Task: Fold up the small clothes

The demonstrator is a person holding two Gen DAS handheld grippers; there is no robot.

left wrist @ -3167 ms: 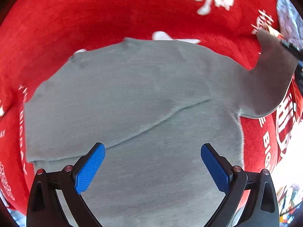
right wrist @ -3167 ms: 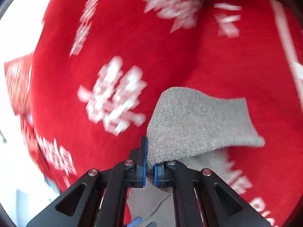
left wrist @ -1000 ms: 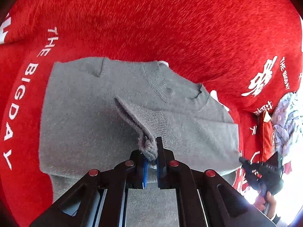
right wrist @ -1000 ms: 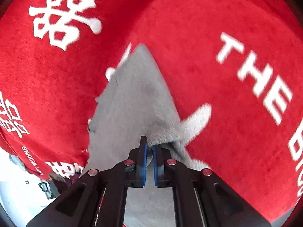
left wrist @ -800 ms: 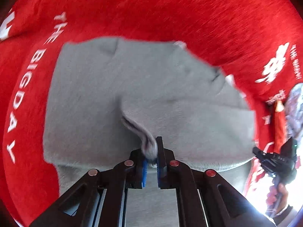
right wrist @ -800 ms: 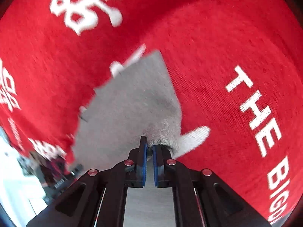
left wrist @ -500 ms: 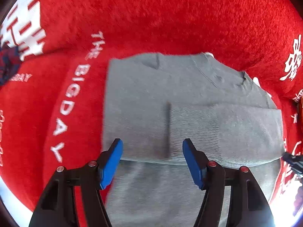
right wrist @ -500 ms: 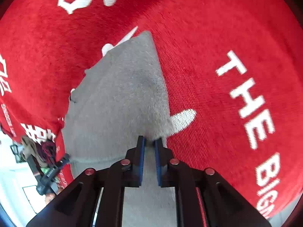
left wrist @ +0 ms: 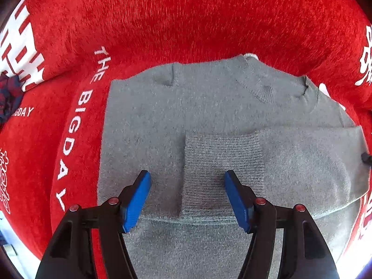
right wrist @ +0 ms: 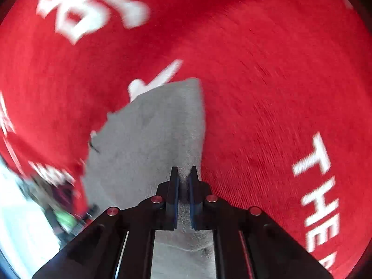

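Sweater (left wrist: 144, 125) lies flat on red cloth (left wrist: 186, 18), collar away from the left gripper (left wrist: 187, 200), whose jaws gape over the sleeve cuff (left wrist: 220, 162) folded across the chest. Right gripper (right wrist: 183, 186) jaws are clenched on the sweater's side edge, prob. to fold it inward.

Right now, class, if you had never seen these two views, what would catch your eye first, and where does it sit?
First, the bright red blanket with white lettering, filling both views. On it lies a grey sweater, one sleeve folded flat across its chest. The left gripper hangs open over the sleeve cuff, while the right gripper is shut on the sweater's edge.
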